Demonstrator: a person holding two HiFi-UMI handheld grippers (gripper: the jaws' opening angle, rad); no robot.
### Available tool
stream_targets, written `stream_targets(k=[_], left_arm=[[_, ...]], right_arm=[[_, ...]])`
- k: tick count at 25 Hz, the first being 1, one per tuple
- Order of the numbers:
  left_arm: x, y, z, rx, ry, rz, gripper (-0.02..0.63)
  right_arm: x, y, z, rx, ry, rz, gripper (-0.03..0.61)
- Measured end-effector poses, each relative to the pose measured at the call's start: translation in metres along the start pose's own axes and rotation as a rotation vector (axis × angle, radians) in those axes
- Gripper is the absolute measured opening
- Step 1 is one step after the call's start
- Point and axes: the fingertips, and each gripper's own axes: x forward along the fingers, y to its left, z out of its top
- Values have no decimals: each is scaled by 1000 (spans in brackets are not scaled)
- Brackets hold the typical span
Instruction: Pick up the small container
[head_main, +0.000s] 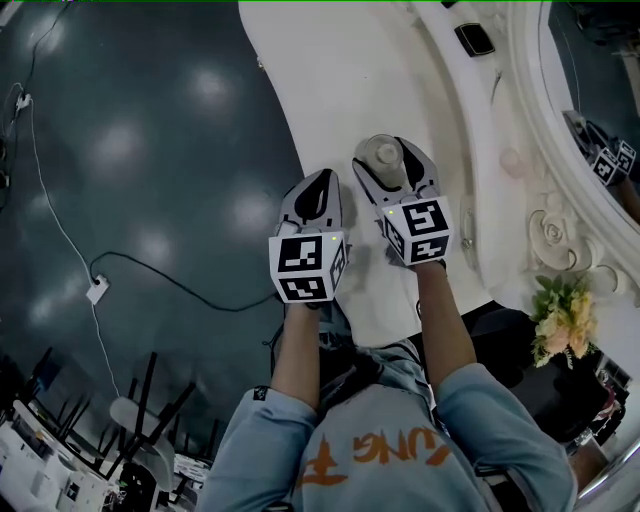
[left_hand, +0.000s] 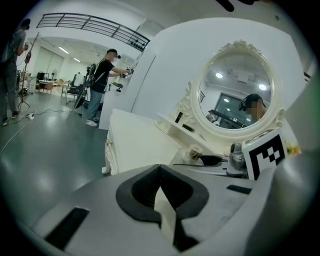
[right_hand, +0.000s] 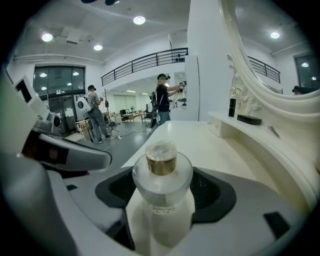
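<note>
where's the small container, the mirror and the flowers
small container (right_hand: 162, 187): right gripper view, frosted body under the gold cap
mirror (left_hand: 235, 89): left gripper view, middle of the glass
flowers (head_main: 562, 320): head view, pale blossoms

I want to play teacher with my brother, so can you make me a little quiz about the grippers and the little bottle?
1. True or false: the small container stands between the open jaws of the right gripper.
2. Which gripper has nothing between its jaws? A) the left gripper B) the right gripper
3. Fill in the missing word: the small container stands on the white dressing ___.

Key: 1 true. 2 A, its jaws are together. 3 table.
</note>
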Motion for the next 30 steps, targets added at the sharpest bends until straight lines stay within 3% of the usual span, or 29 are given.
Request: stream_targets(k=[4, 9, 19, 30], left_arm=[[-6, -1, 4, -2, -15, 6, 21], [-19, -5, 3, -6, -36, 20, 21], [-49, -35, 4, -7, -107, 36, 21], [-96, -103, 25, 79, -212, 38, 21]], right_arm=[[1, -1, 1, 9, 21, -5, 325], [-11, 0, 2, 194, -2, 28, 325], [-81, 8, 17, 115, -63, -5, 325], [-175, -2, 40, 79, -182, -27, 325]])
